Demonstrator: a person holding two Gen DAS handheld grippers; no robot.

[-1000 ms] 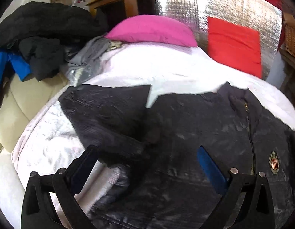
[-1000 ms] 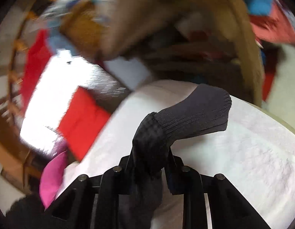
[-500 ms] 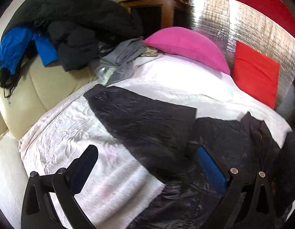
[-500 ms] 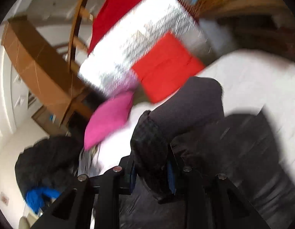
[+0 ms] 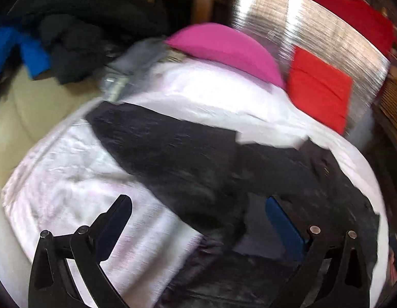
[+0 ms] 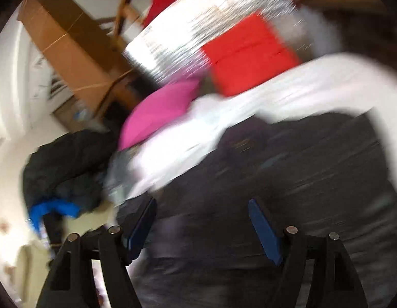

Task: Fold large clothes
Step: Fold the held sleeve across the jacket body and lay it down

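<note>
The dark jacket (image 5: 198,159) lies spread flat on the white bed cover (image 5: 70,169), and the next fold turns on how its outstretched sleeve sits against the two pairs of tongs. Seen from the left wrist camera, the sleeve (image 5: 137,133) runs as a long dark band from the body of the jacket up and away to the left, its far end toward the heap of dark and blue clothes (image 5: 57,38) on the cream sofa. The left tongs (image 5: 196,215) are released, jaws wide apart and holding nothing; they hover over the root of that sleeve, one finger above bare bed cover and the other above the jacket body, so the sleeve's long axis leads forward and leftward from them. The pink pillow (image 5: 224,48) and red cushion (image 5: 319,89) lie well beyond, at the head of the bed. Further right, the right tongs (image 6: 201,220) are likewise spread and empty, hanging over the jacket's broad body (image 6: 288,169); this view is heavily blurred, so seams and edges cannot be made out. By judgement the left hand is the nearer to the sleeve and better placed to take it and carry it across the body
</note>
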